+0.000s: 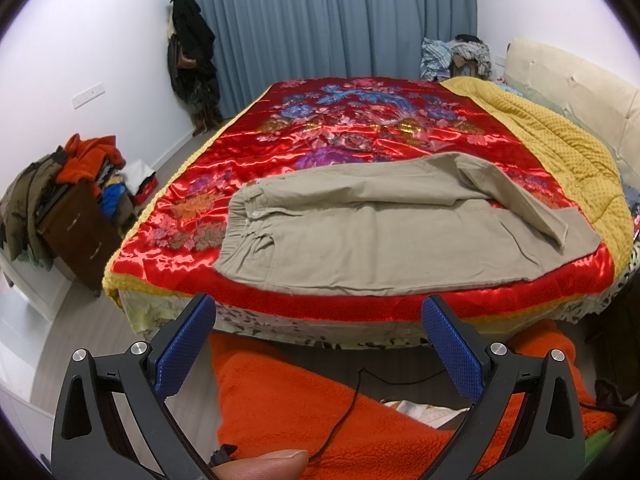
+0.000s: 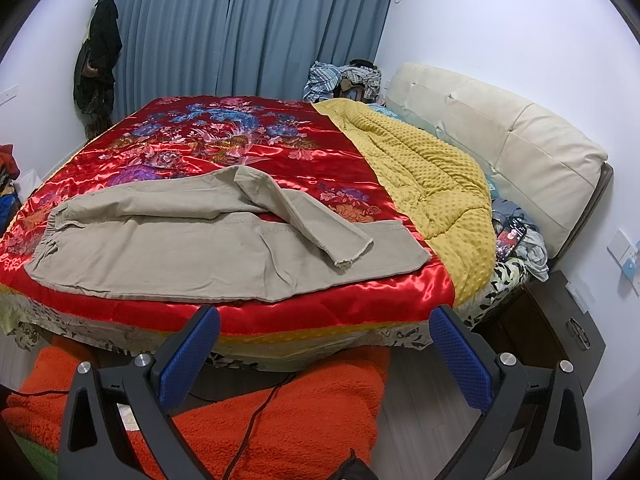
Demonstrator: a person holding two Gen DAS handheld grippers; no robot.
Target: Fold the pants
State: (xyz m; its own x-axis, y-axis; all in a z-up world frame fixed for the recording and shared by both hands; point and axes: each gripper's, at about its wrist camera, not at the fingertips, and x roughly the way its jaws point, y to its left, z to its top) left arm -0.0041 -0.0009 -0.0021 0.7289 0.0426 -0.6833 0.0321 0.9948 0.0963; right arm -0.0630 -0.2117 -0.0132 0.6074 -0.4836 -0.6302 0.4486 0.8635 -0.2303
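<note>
Beige pants (image 1: 360, 236) lie on the red satin bedspread (image 1: 360, 136) near the bed's front edge, waistband to the left, legs running right. The far leg bends and its cuff lies across the near leg. The pants also show in the right wrist view (image 2: 180, 248), on the bedspread (image 2: 240, 140). My left gripper (image 1: 318, 308) is open and empty, held off the bed's front edge below the pants. My right gripper (image 2: 325, 320) is open and empty, also in front of the bed edge, below the pants' leg part.
A yellow quilt (image 2: 432, 184) is bunched on the bed's right side by the cream headboard (image 2: 500, 152). An orange blanket (image 1: 320, 408) with a black cable lies on the floor below the grippers. A cluttered cabinet (image 1: 76, 216) stands left; a dark nightstand (image 2: 552, 320) right.
</note>
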